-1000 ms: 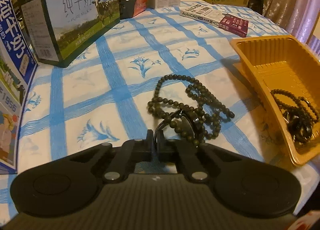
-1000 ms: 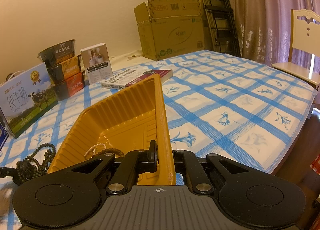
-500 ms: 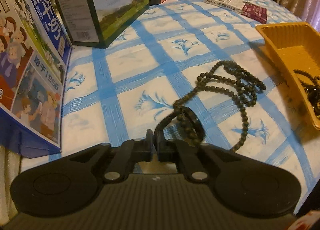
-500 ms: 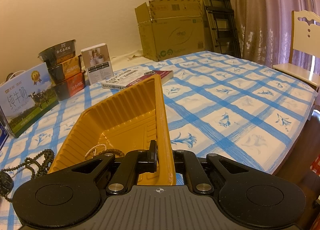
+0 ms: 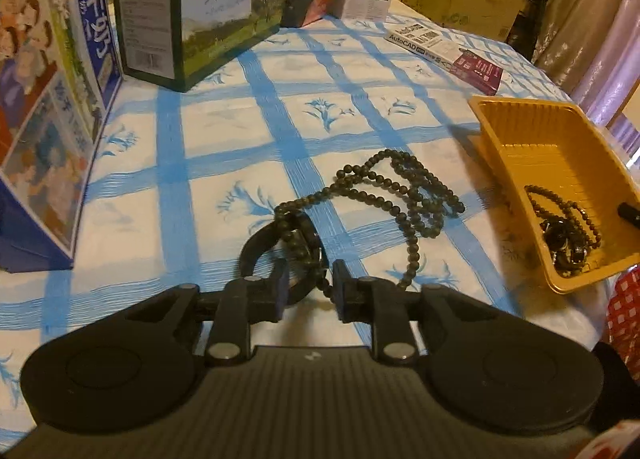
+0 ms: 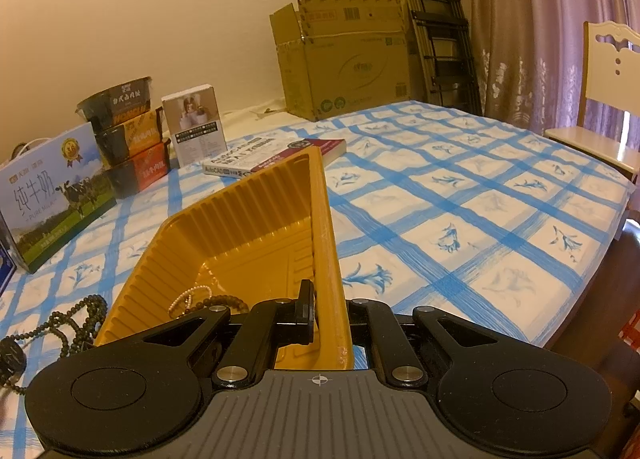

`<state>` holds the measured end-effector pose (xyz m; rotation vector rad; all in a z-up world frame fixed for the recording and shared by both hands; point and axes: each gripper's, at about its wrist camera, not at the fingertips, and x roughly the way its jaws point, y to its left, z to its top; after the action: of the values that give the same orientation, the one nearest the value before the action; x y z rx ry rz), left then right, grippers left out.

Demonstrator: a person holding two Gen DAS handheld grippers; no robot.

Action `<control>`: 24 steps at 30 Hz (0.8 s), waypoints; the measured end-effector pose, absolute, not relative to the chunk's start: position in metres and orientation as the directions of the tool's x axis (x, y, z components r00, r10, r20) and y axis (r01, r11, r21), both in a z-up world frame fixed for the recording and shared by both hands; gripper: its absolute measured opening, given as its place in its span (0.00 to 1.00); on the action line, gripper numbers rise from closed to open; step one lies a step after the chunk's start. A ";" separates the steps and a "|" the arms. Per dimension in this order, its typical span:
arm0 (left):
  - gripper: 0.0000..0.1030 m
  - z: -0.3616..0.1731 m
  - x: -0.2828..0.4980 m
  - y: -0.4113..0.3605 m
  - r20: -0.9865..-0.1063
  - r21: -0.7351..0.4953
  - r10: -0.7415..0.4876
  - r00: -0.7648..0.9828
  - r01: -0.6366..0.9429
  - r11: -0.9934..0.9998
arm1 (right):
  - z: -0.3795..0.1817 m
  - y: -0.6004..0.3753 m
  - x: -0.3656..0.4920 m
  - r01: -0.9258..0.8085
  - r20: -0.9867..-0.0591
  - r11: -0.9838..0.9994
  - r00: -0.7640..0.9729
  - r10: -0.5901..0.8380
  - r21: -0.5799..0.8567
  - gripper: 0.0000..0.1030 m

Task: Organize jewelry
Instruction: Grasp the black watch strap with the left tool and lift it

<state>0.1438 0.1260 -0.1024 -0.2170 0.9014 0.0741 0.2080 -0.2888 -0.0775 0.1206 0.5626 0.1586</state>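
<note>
1. Partly done, by my read: some jewelry already sits in the tray (image 5: 516, 139), some is not in yet.
2. In the tray: one dark bead string (image 5: 560, 215) piled at the near end with a dark round piece I can't identify; the right wrist view also shows one pale pearl strand (image 6: 188, 297) beside dark beads.
3. Still out on the tabletop (image 5: 224, 163): one long dark bead necklace (image 5: 400, 191), loosely looped, left of the tray and apart from it.
4. One black watch (image 5: 296, 247) is tangled with the necklace's near end, its strap loop sticking up just ahead of the left gripper (image 5: 306, 291).
5. Left jaws are parted to a narrow gap and hold nothing; watch and a bead strand lie in or just beyond the gap, contact unclear.
6. Right gripper (image 6: 328, 319) clamps the tray's near wall, one finger inside, one outside, tipping the tray up.
7. Left to do, likely: necklace and watch into the tray.
8. Count: trays 1; loose necklaces 1; watches 1; bead strings in tray at least 1; pearl strands 1.
9. Clutter: milk cartons 2, one book (image 5: 444, 49), stacked bowls, small box.
</note>
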 end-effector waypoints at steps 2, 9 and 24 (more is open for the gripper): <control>0.21 -0.108 0.149 0.130 -0.787 -0.178 -0.037 0.616 -0.170 0.969 | -0.077 -0.289 0.208 -0.118 -0.520 0.981 0.834 0.184 0.157 0.07; 0.07 -0.119 0.154 0.138 -0.777 -0.258 -0.099 0.621 -0.170 0.951 | -0.079 -0.289 0.207 -0.115 -0.523 0.981 0.833 0.181 0.157 0.07; 0.08 -0.076 0.157 0.092 -0.687 -0.188 -0.138 0.714 0.008 0.982 | -0.079 -0.290 0.207 -0.115 -0.525 0.981 0.831 0.181 0.156 0.07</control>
<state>0.1568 0.0921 -0.0764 -0.1764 0.7729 -0.0814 0.2074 -0.2897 -0.0791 0.1196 0.5680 0.1573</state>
